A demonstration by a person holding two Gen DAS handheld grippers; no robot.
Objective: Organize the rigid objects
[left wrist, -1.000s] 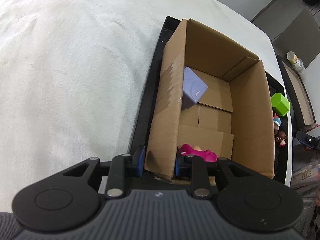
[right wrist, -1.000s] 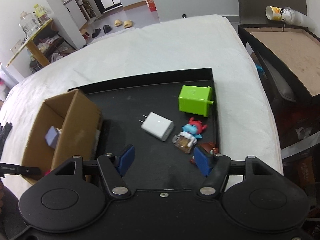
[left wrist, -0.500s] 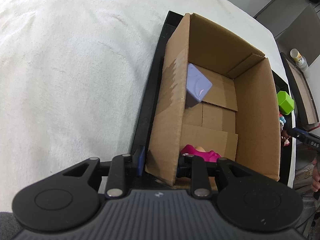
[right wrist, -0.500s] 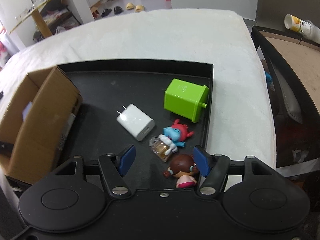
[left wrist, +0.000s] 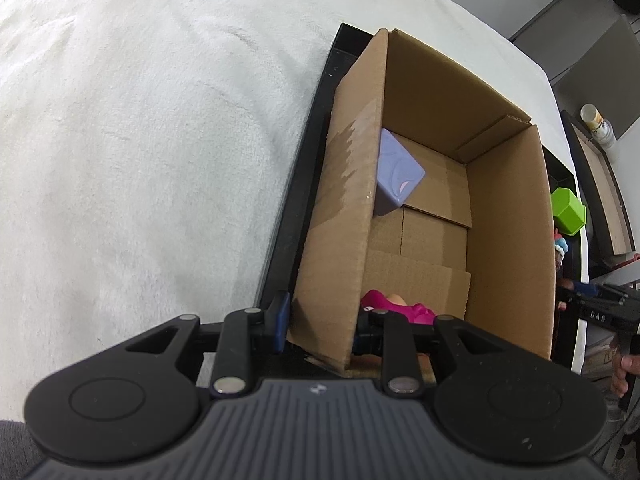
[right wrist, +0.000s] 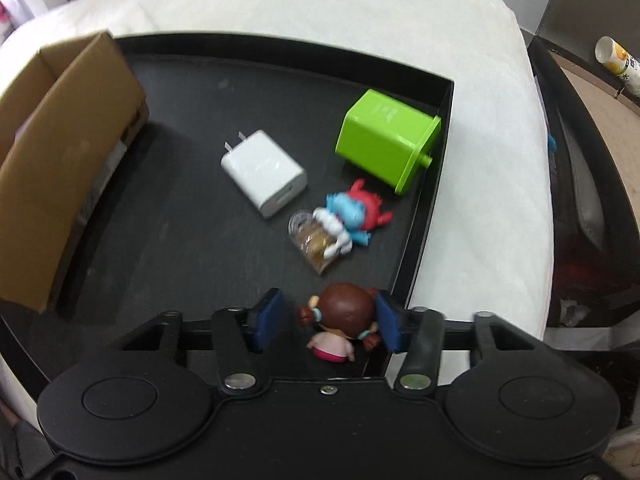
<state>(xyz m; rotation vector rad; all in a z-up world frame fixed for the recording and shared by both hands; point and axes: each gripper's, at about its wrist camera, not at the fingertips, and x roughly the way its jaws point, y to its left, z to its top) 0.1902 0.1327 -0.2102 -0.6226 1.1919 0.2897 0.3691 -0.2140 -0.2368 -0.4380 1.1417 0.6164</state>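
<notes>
Doll [right wrist: 342, 322] lies at the near edge of the black tray [right wrist: 424, 216], between the right gripper [right wrist: 328, 322] jaws, which have just been closing — right pad touching, left apart. Centre, then squeeze gently. Left gripper [left wrist: 322, 326] pinches the cardboard box [left wrist: 508, 236] wall — keep steady.

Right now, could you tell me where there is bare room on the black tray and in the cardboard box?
On the black tray, the widest bare patch lies between the cardboard box and the white charger. The right side is crowded: green box, blue figure and brown-haired doll cluster by the rim. Inside the box, the floor between purple cube and pink toy is bare.
</notes>
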